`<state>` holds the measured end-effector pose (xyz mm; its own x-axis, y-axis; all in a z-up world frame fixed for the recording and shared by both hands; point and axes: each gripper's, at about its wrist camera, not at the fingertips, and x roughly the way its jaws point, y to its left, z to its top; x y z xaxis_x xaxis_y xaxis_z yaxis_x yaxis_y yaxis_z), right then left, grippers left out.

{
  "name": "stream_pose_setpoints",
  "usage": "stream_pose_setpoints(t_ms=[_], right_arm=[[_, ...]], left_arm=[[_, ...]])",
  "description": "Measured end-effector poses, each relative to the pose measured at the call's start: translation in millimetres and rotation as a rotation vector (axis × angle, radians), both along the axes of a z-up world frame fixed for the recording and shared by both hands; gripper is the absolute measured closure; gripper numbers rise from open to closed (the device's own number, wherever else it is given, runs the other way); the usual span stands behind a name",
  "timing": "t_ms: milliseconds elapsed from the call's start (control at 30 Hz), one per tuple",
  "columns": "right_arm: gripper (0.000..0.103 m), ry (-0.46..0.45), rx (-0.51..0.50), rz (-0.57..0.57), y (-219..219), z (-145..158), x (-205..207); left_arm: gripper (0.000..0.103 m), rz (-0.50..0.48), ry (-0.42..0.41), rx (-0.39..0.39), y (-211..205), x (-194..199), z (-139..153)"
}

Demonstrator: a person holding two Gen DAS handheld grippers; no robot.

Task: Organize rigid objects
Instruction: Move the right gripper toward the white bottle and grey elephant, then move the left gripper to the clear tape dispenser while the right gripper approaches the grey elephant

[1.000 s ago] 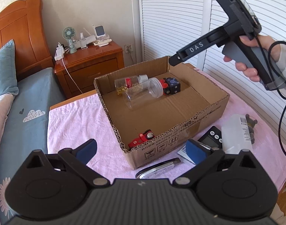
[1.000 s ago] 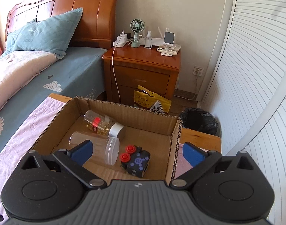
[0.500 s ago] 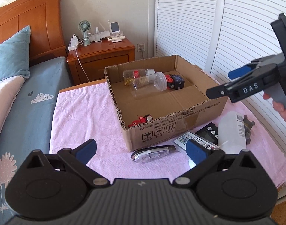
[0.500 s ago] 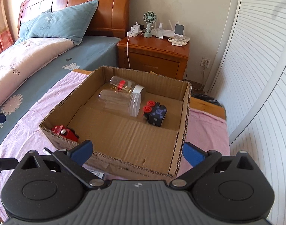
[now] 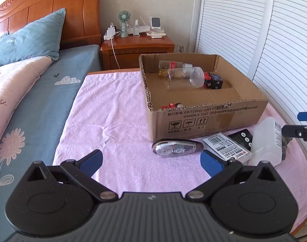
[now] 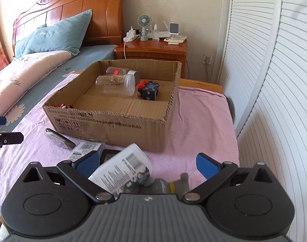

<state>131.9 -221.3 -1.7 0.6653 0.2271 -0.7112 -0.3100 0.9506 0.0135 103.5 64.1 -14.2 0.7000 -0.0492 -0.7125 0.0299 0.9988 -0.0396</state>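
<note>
The white bottle (image 6: 123, 167) lies on its side on the pink cloth (image 5: 117, 121), just in front of the box (image 5: 210, 117), right under the right gripper (image 6: 147, 165), whose jaws are spread wide with nothing held. Next to it sit a black timer (image 5: 241, 138), a labelled case (image 5: 226, 146) and a tape dispenser (image 5: 176, 148). Inside the box: two clear jars (image 6: 115, 82), a black cube (image 6: 150, 90) and a red toy (image 5: 172, 105). The left gripper (image 5: 151, 161) hovers over bare cloth, jaws apart, empty too.
</note>
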Motion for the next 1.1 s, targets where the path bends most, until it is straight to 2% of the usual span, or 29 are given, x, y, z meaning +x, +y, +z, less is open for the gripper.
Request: stream_pose_setpoints(t_ms=[133, 400, 600, 733, 1100], right_arm=[[0.0, 0.007, -0.016, -0.076, -16, -15, -18], [0.0, 0.059, -0.002, -0.154, -32, -47, -40], [0.0, 0.066, 0.018, -0.147, -36, -51, -42], [0.0, 0.074, 0.02, -0.123, -37, -52, -37], [0.0, 0.095, -0.069, -0.036, -29, -63, -35]], left_arm=[[0.001, 0.02, 0.051, -0.023, -4, 11, -12], [0.001, 0.044, 0.053, 0.024, -22, 43, -16], [0.001, 0.071, 0.041, 0.09, -34, 71, -27], [0.001, 0.073, 0.072, 0.105, -37, 79, -38], [0.001, -0.009, 0.16, 0.086, -39, 53, -51]])
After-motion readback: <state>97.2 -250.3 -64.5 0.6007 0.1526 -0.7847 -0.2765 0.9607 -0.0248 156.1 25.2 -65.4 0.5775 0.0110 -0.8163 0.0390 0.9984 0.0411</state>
